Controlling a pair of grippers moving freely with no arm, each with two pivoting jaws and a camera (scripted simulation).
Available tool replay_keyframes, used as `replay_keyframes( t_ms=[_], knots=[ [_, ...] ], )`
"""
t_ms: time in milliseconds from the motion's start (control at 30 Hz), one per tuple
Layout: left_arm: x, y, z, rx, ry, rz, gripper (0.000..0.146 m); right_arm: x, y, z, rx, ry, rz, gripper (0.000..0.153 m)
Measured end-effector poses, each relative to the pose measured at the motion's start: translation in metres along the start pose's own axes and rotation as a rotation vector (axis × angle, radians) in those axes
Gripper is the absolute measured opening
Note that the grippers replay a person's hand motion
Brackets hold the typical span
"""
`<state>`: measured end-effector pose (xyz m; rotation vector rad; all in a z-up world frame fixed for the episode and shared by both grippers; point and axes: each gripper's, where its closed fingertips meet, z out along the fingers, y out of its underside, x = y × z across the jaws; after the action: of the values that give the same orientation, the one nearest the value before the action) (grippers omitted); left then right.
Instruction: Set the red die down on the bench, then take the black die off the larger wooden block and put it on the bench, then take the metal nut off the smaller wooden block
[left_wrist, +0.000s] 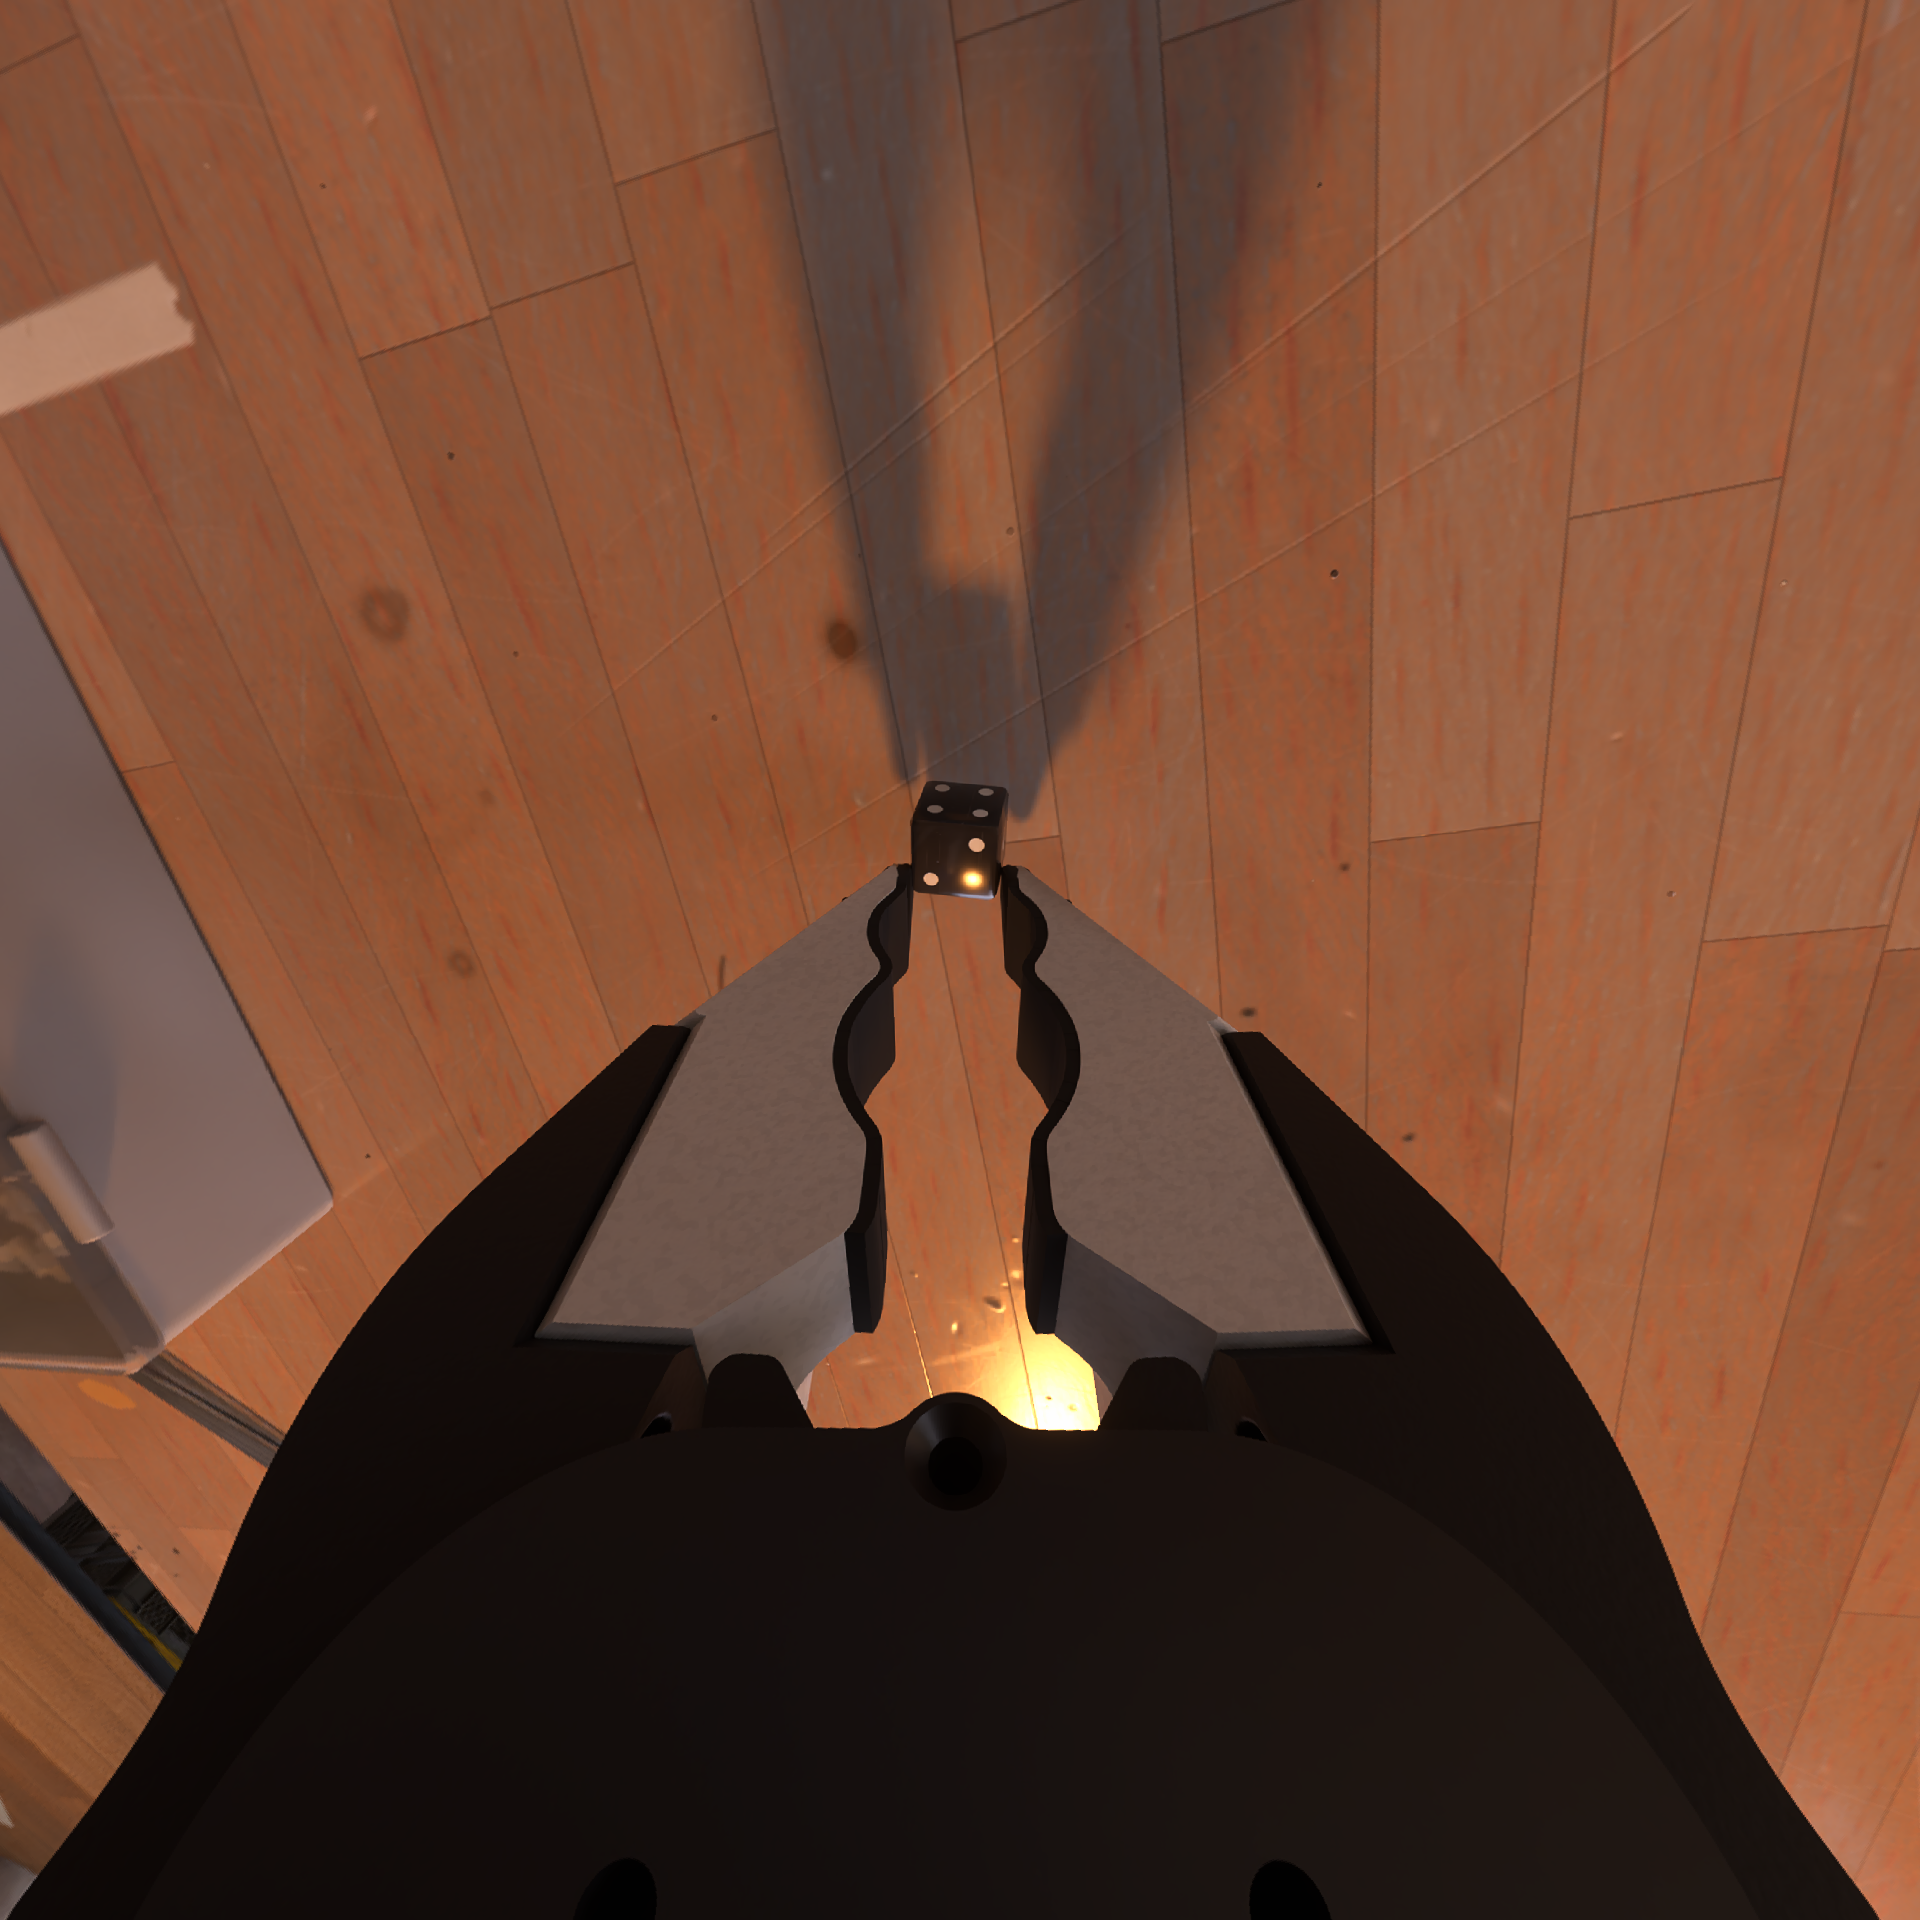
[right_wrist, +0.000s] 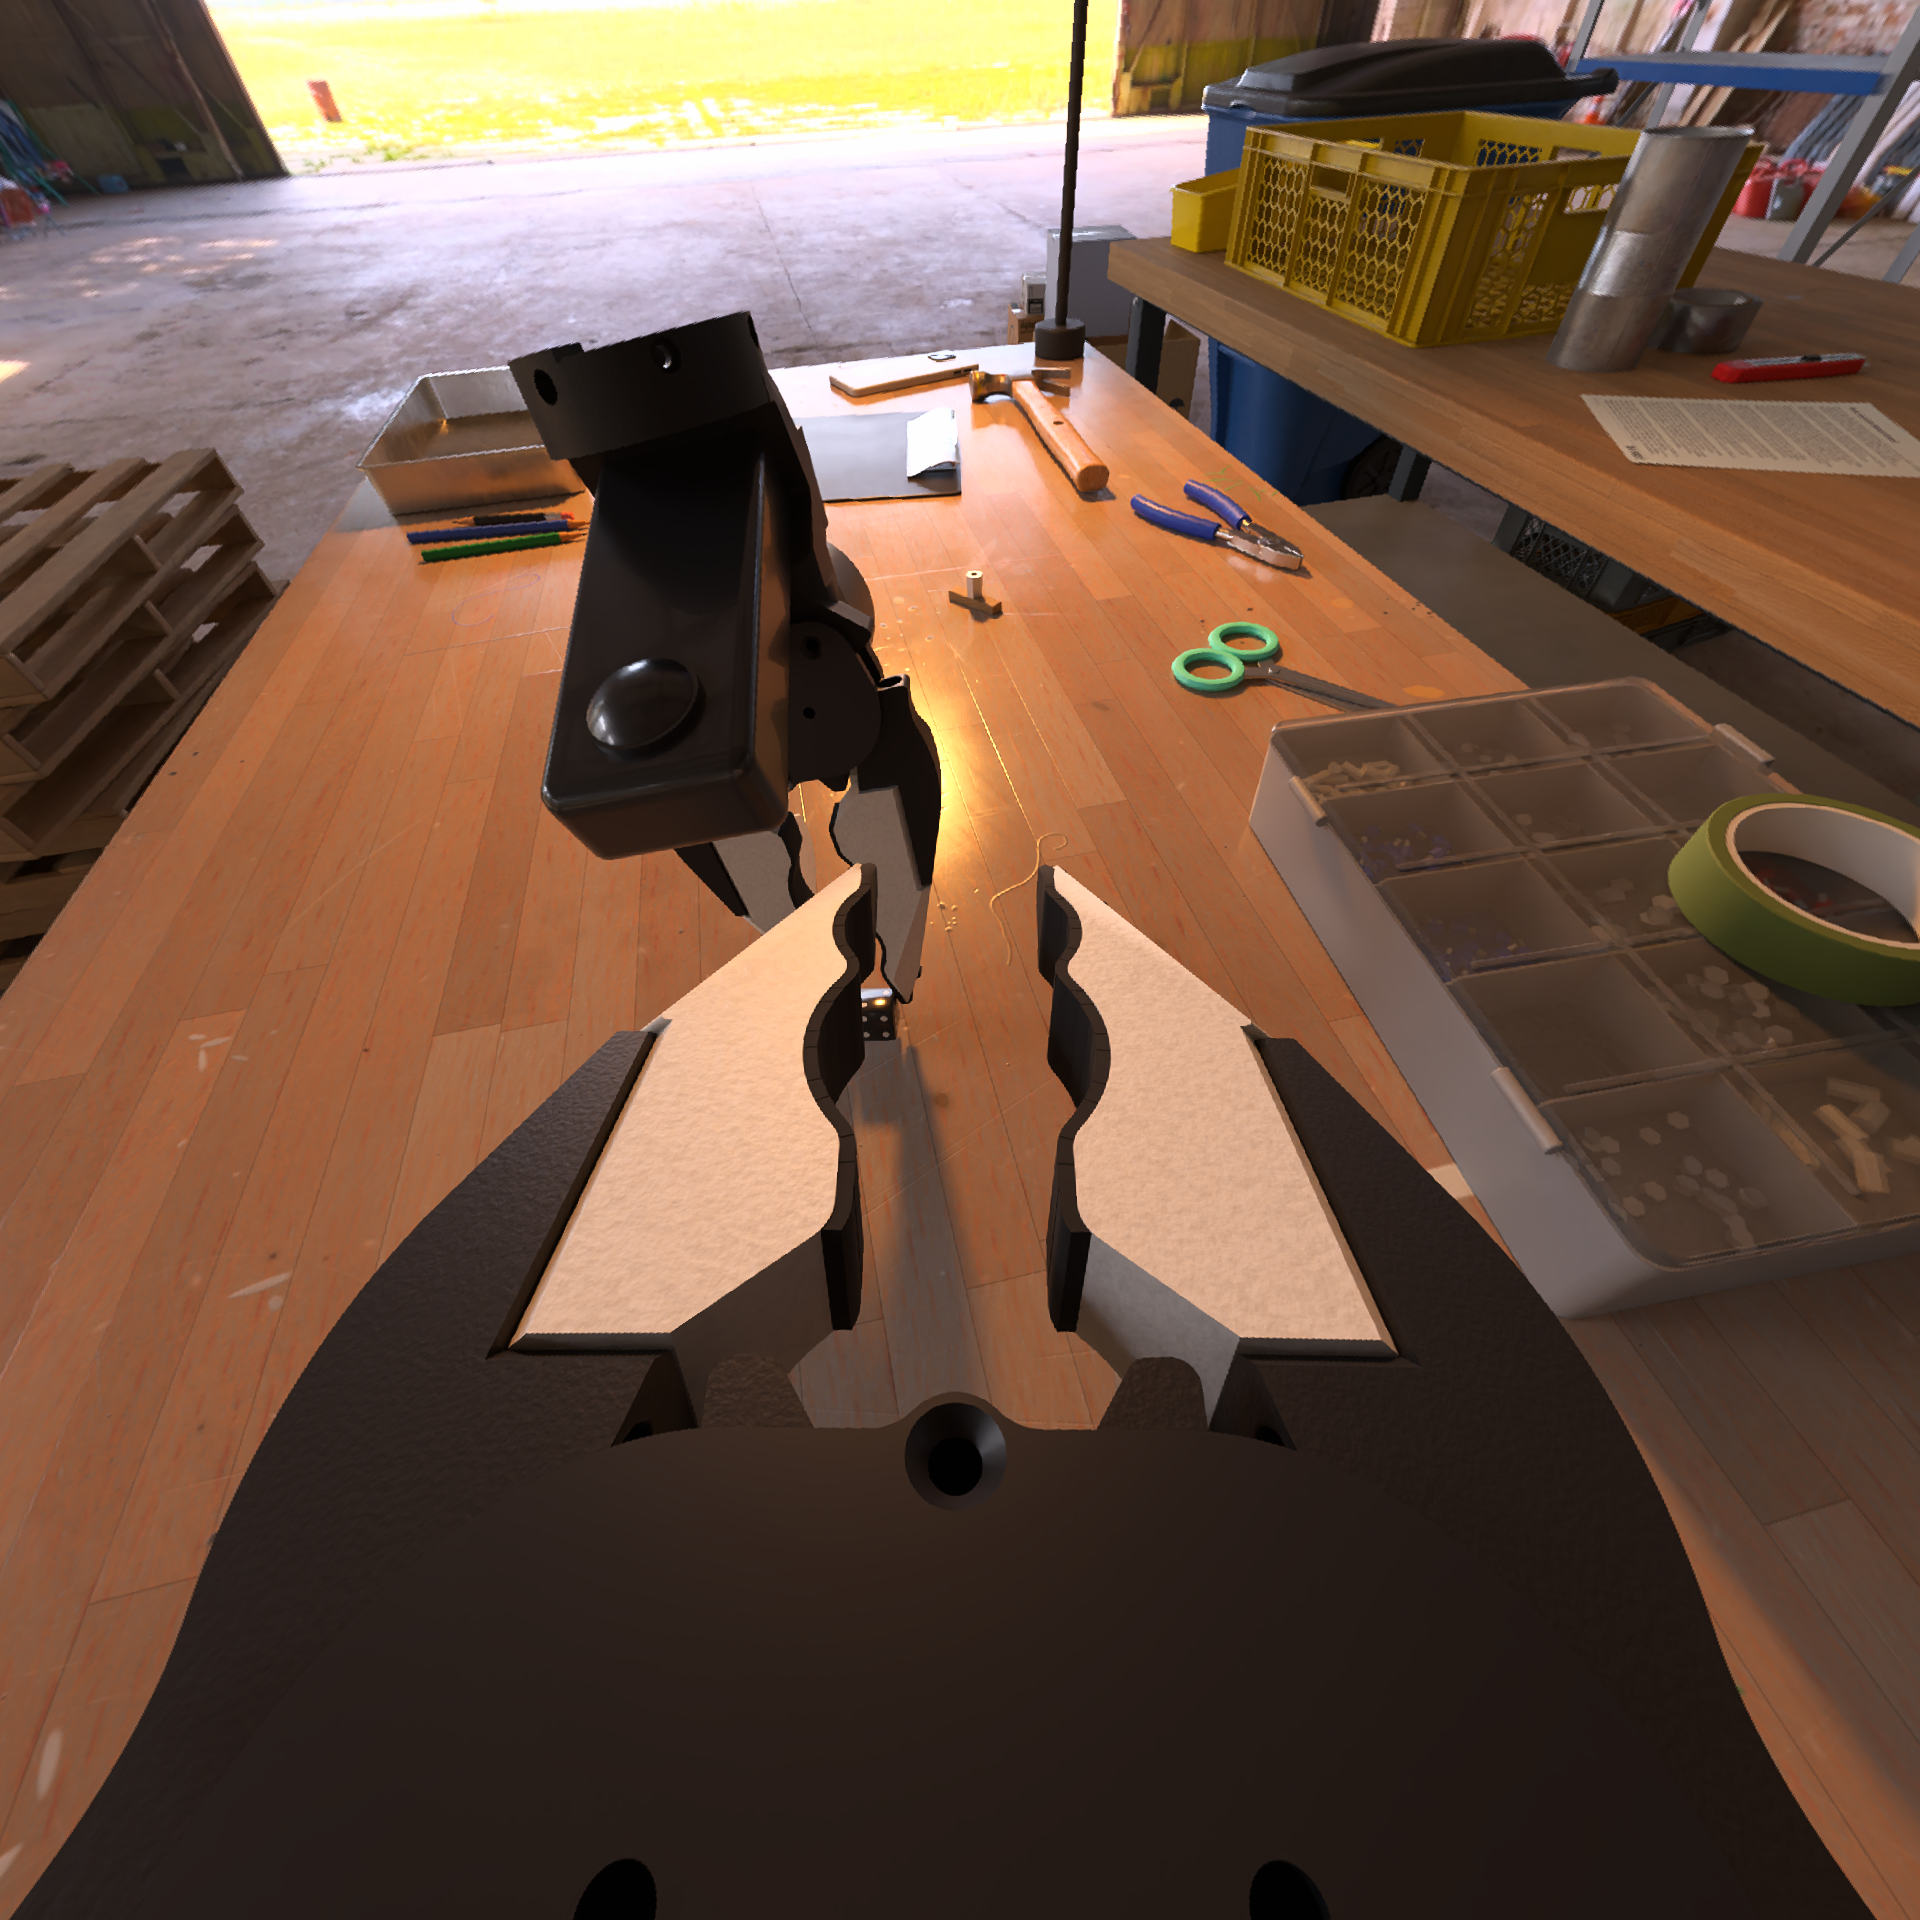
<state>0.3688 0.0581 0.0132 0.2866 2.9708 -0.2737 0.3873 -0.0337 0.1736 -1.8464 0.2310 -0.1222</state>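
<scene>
**A:** Left wrist view first. What's the left hand-held gripper (left_wrist: 957, 883) doing?

**B:** Pointing steeply down at the desk (left_wrist: 1455, 623), fingertips pinched on the black die (left_wrist: 958, 837). The die looks just above the wood or touching it, can't tell which. A grey parts box (left_wrist: 135, 987) sits at the left edge.

**A:** And the right wrist view?

**B:** The right hand-held gripper (right_wrist: 956, 883) is low and nearly level, jaws apart, nothing between them. The left one (right_wrist: 894, 987) hangs ahead, tilted down, die (right_wrist: 875, 1016) at its tips. Far back, a small nut (right_wrist: 974, 582) stands on a little wooden block (right_wrist: 977, 603). To the right, a clear-lidded organiser (right_wrist: 1382, 997) holds small hardware bits, with a green tape roll (right_wrist: 1808, 904) on its lid. Metal tray (right_wrist: 457, 457) far left, contents not visible.
</scene>
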Motion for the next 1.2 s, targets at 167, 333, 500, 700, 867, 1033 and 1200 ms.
replay_keyframes(
  t_ms=[167,333,500,700,867,1033,1200],
  knots=[
    [0.002,-0.002,0.002,-0.001,0.019,-0.011,0.017,0.001,0.001,-0.001,0.0,-0.003,0.005,0.03],
    [0.0,-0.005,-0.003,0.037,0.004,-0.032,0.017,0.0,0.002,-0.001,-0.001,-0.01,0.006,0.03],
    [-0.018,0.004,-0.06,0.156,-0.074,-0.111,0.026,0.001,0.005,-0.003,0.01,-0.016,0.023,0.03],
    [-0.077,0.137,-0.183,0.147,-0.316,-0.551,0.025,0.005,0.007,-0.005,0.016,-0.005,0.042,0.03],
    [-0.086,0.282,-0.203,0.036,-0.421,-1.199,0.013,0.008,0.013,0.001,-0.019,-0.001,0.049,0.031],
    [-0.073,0.33,-0.163,0.209,-0.301,-1.498,0.006,0.01,0.02,0.006,-0.034,-0.007,0.071,0.031],
    [-0.058,0.36,-0.124,0.049,-0.31,-1.373,0.012,0.014,0.025,0.007,-0.045,-0.003,0.089,0.031]
  ],
)
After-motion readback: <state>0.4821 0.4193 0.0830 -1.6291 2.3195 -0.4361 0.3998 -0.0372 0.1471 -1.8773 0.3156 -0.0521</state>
